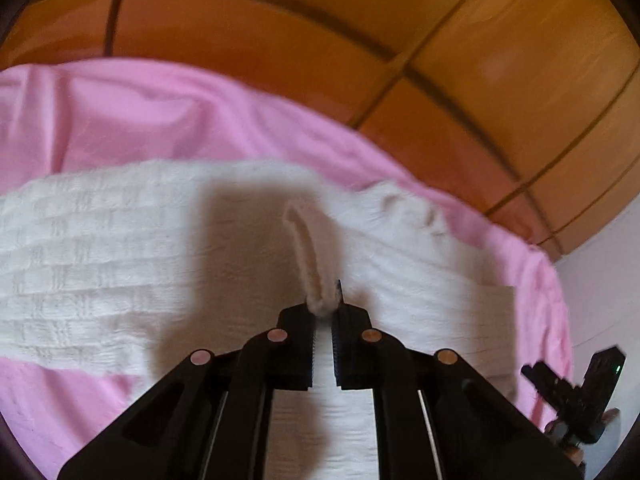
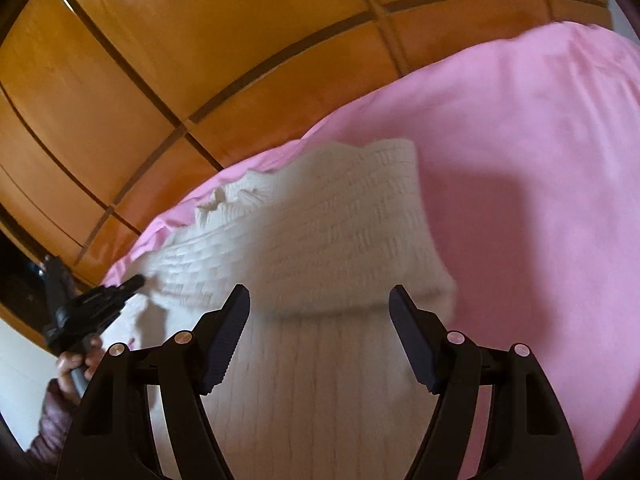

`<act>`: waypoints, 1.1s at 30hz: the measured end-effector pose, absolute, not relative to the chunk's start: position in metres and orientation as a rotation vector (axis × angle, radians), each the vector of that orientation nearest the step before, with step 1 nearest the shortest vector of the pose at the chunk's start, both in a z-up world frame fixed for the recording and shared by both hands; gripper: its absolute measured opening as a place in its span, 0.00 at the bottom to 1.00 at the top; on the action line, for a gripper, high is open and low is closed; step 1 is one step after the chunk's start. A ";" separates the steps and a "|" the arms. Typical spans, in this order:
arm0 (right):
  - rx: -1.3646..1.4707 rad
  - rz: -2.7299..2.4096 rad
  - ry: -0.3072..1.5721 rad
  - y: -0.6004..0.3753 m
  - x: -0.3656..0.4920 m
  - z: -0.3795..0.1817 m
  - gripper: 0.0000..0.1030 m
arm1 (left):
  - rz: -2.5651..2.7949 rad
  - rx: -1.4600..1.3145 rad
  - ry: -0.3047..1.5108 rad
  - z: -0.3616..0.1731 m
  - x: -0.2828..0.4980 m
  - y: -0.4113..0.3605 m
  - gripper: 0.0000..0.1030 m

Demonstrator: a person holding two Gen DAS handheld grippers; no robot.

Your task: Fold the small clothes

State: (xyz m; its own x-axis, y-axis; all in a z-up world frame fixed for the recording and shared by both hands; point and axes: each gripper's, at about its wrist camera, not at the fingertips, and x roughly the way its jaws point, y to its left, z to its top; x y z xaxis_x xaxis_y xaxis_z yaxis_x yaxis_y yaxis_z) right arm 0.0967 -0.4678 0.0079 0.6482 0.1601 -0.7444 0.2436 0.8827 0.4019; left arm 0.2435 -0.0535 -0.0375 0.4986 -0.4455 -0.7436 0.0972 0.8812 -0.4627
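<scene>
Black fingers [image 2: 224,340], ribbed pads, coppery pivot pins [image 1: 277,335]; maroon quilted sleeve [image 2: 54,420]

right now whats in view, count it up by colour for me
white: 1, the knitted garment
pink: 1, the bedsheet under it
black: 2, the left gripper pinching a fold of the garment, and the right gripper open above it
orange-brown: 1, the wooden panelling behind the bed
total: 5

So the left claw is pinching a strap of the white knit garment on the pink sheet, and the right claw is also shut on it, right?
Not quite. The left claw does pinch a strap of the white knit garment on the pink sheet, but the right claw is open, fingers spread above the fabric, as the right wrist view shows.
</scene>
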 end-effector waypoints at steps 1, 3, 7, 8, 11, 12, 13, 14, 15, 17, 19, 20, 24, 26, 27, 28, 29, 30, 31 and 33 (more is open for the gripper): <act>0.489 -0.061 0.892 -0.466 0.107 0.001 0.69 | -0.313 -0.356 1.018 -0.044 0.245 -0.055 0.07; 0.442 -0.130 0.958 -0.462 0.128 -0.024 0.69 | -0.243 -0.280 1.053 -0.061 0.246 -0.060 0.14; 0.277 -0.190 0.937 -0.439 0.131 -0.042 0.72 | -0.256 -0.249 1.006 -0.057 0.234 -0.060 0.40; 0.252 -0.199 0.934 -0.435 0.131 -0.042 0.73 | -0.262 -0.265 0.984 -0.050 0.228 -0.053 0.49; 0.206 -0.236 0.946 -0.428 0.130 -0.036 0.73 | -0.246 -0.294 0.934 -0.037 0.208 -0.030 0.51; 0.190 -0.245 0.945 -0.423 0.130 -0.032 0.73 | -0.246 -0.320 0.929 -0.035 0.202 -0.019 0.52; 0.175 -0.246 0.929 -0.415 0.126 -0.025 0.73 | -0.235 -0.348 0.926 -0.034 0.195 -0.004 0.53; 0.170 -0.245 0.917 -0.408 0.122 -0.022 0.73 | -0.202 -0.387 0.921 -0.034 0.186 0.017 0.51; 0.164 -0.243 0.911 -0.405 0.118 -0.020 0.73 | -0.183 -0.419 0.919 -0.037 0.178 0.029 0.51; 0.139 -0.213 0.889 -0.388 0.104 -0.016 0.78 | -0.119 -0.506 0.918 -0.044 0.163 0.069 0.51; 0.131 -0.168 0.925 -0.371 0.095 -0.025 0.79 | -0.049 -0.612 0.902 -0.052 0.145 0.118 0.50; 0.105 -0.157 0.941 -0.361 0.094 -0.031 0.80 | -0.009 -0.652 0.894 -0.055 0.139 0.136 0.50; -0.031 -0.197 0.945 -0.334 0.095 -0.044 0.89 | 0.152 -0.819 0.836 -0.069 0.109 0.211 0.50; -0.024 -0.203 0.966 -0.335 0.098 -0.047 0.94 | 0.227 -0.896 0.801 -0.074 0.098 0.244 0.50; -0.004 -0.202 0.969 -0.338 0.099 -0.048 0.96 | 0.242 -0.939 0.788 -0.077 0.094 0.256 0.50; 0.009 -0.200 0.971 -0.340 0.099 -0.048 0.96 | 0.252 -0.976 0.774 -0.079 0.091 0.266 0.50; 0.016 -0.200 0.971 -0.341 0.100 -0.048 0.97 | 0.274 -1.002 0.758 -0.080 0.089 0.277 0.50; 0.016 -0.203 0.971 -0.341 0.101 -0.049 0.97 | 0.299 -1.013 0.746 -0.080 0.088 0.284 0.50; 0.012 -0.207 0.972 -0.340 0.101 -0.049 0.97 | 0.310 -1.034 0.733 -0.082 0.089 0.291 0.50; 0.001 -0.214 0.978 -0.338 0.103 -0.050 0.97 | 0.339 -1.109 0.711 -0.091 0.090 0.309 0.46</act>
